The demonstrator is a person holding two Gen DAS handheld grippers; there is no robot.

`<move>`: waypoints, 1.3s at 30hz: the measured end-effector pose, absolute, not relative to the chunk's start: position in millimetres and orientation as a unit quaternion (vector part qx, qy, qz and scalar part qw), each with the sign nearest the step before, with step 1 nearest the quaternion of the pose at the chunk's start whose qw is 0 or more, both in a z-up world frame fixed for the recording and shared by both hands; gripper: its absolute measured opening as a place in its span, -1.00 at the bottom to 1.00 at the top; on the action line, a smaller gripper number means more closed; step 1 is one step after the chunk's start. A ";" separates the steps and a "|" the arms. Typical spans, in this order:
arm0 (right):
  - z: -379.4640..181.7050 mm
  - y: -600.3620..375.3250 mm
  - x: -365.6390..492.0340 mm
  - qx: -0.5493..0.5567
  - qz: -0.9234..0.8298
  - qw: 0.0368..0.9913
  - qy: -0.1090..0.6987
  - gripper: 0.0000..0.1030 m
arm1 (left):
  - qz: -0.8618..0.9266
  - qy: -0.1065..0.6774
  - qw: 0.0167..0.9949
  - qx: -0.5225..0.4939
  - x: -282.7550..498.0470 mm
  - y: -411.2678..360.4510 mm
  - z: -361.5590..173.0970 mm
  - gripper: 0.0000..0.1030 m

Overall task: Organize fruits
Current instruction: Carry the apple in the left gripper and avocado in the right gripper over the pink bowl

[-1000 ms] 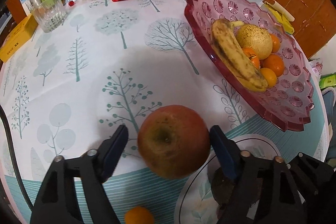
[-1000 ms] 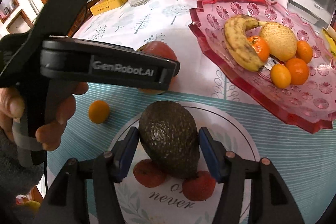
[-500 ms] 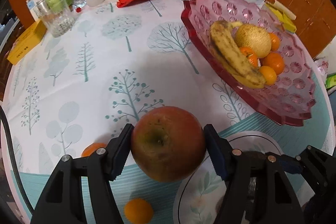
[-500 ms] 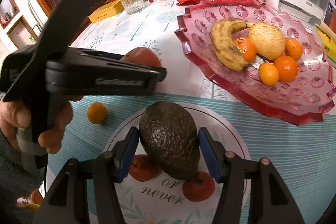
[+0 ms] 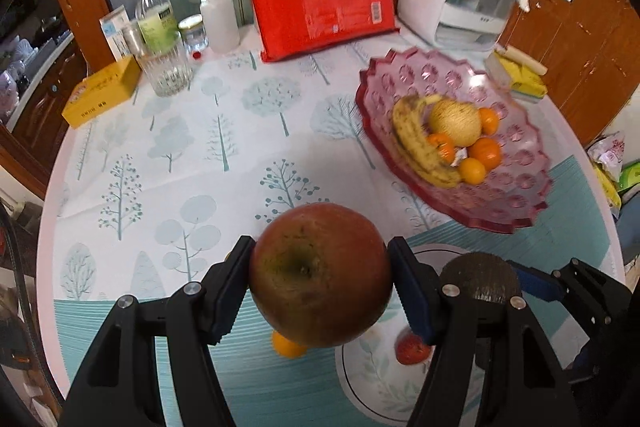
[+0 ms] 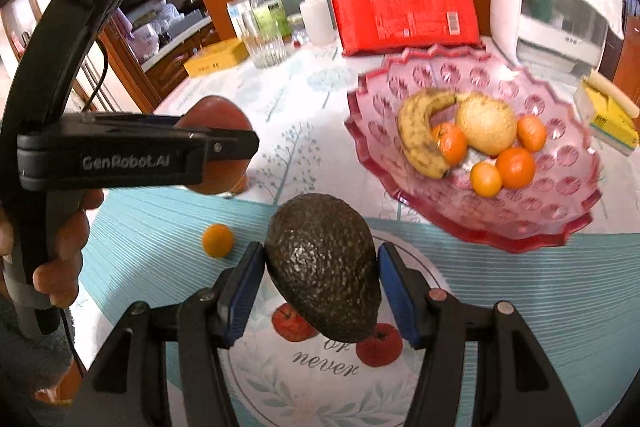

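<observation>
Left gripper point(image 5: 320, 279) pinching apple point(image 5: 320, 273), right gripper point(image 6: 322, 277) pinching avocado point(image 6: 324, 267), both fruits lifted off table point(image 5: 240, 155) near pink bowl point(image 6: 560, 195) holding banana point(image 6: 420, 137) and oranges point(image 6: 515, 167).

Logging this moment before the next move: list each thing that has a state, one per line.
left gripper: shut on apple, lifted
right gripper: shut on avocado, lifted
pink bowl: holds banana and oranges
small orange: loose on table
water bottle: capped, upright
</observation>
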State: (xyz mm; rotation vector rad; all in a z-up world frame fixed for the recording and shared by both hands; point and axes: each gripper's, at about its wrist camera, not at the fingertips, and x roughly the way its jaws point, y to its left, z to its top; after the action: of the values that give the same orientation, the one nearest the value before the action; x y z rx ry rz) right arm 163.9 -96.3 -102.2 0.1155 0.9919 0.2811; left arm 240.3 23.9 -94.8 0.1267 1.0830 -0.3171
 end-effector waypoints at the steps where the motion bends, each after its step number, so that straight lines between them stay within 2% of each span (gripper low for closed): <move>1: -97.6 -97.3 162.9 0.055 0.133 0.871 0.470 0.14 | -0.153 0.510 0.844 0.061 239.0 23.4 -90.7 0.28; 13: -18.7 -150.9 174.8 0.103 0.094 0.898 0.418 0.14 | -0.192 0.449 0.868 0.093 229.4 -17.5 -15.7 0.28; 21: 1.9 -216.1 226.2 0.102 0.032 0.908 0.405 0.14 | -0.213 0.447 0.862 0.110 258.9 -63.2 -11.2 0.28; 33: -68.8 -286.1 314.2 0.127 -0.013 0.878 0.461 0.14 | -0.179 0.512 0.832 0.115 328.2 -108.1 -91.7 0.28; 39: -112.6 -290.2 347.9 0.117 -0.011 0.864 0.490 0.14 | -0.185 0.534 0.819 0.105 332.4 -119.7 -118.2 0.28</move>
State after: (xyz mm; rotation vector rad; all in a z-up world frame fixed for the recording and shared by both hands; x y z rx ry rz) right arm 347.9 -290.2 -112.6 0.2457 1.0276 -0.0229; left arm 332.4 -119.7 -118.2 0.2237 1.1369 -0.3941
